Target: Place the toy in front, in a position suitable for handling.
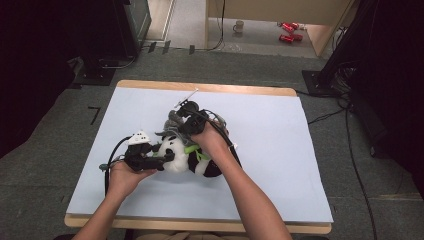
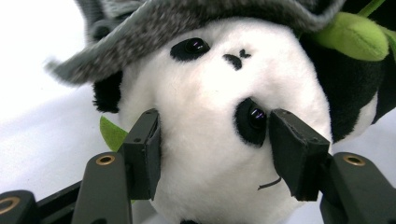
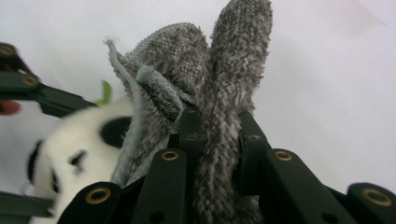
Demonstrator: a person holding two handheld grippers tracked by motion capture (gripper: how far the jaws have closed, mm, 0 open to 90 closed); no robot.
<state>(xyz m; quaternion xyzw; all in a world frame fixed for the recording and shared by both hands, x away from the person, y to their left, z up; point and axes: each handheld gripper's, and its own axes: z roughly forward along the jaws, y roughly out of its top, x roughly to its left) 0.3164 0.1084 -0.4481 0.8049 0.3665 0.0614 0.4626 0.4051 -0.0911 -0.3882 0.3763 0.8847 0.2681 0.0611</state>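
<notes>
**Near the middle of the tabletop, a plush panda braced for its hat**

Near the middle of the tabletop, a little toward the near edge, a plush panda lies on its side on the pale sheet, well apart from all four corners. Both hands work on it at once.

The left gripper comes in from the left edge's side and has its jaws set on either side of the panda's head. In the left gripper view the two black pads press into the white fur of the face, one at the cheek and one just beside an eye, so this gripper is clenched on the head. That hold looks meant to steady the toy so it cannot roll or slide while the other hand pulls fabric over it.

The right gripper reaches over from the far side, above the head. In the right gripper view its jaws are pinched together on a fold of the grey knitted hat, the fabric bunched up between them and standing above the tips. The hat's brim already sits across the top of the head, just above the eyes.

My reading is that the hat is being dressed onto the panda, or adjusted there; nothing here settles whether it is going on or coming off. The panda's green leaf and dark body lie toward the right hand's side.
</notes>
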